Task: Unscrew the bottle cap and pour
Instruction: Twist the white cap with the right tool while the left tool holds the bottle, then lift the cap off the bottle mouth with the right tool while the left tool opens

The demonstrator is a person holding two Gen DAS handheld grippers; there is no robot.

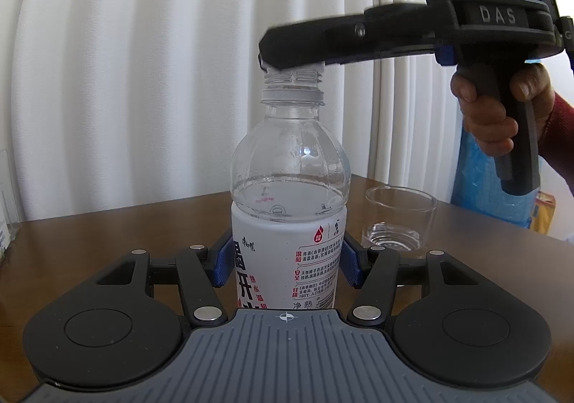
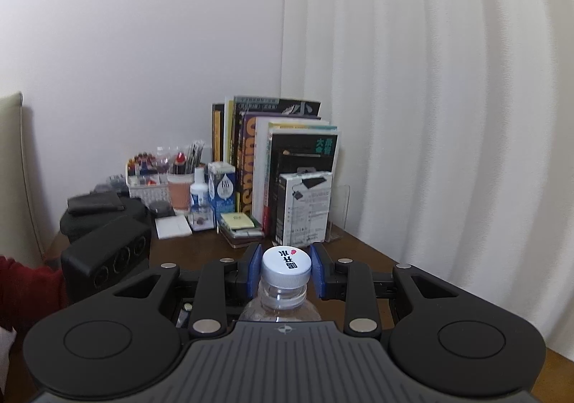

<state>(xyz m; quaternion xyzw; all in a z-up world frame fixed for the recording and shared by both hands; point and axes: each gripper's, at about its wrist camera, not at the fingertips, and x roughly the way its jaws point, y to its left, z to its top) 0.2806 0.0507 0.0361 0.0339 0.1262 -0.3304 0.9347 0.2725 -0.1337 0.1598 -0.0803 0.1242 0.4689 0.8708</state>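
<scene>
A clear water bottle (image 1: pixel 288 187) with a white label stands upright on the brown table (image 1: pixel 107 234), about half full. My left gripper (image 1: pixel 287 261) is shut on the bottle's labelled body, blue pads on both sides. My right gripper (image 2: pixel 286 272) is shut on the white cap (image 2: pixel 286 266), blue pads touching its sides. In the left wrist view the right gripper (image 1: pixel 283 58) sits over the bottle top; the neck threads show below it and the cap is mostly hidden. An empty clear glass (image 1: pixel 398 220) stands to the right behind the bottle.
At the table's far end stand a row of books (image 2: pixel 280 159), a white box (image 2: pixel 305 205), a pen basket (image 2: pixel 149 177), small bottles and sticky notes. White curtains hang behind the table. A blue plastic bag (image 1: pixel 491 180) is at the right.
</scene>
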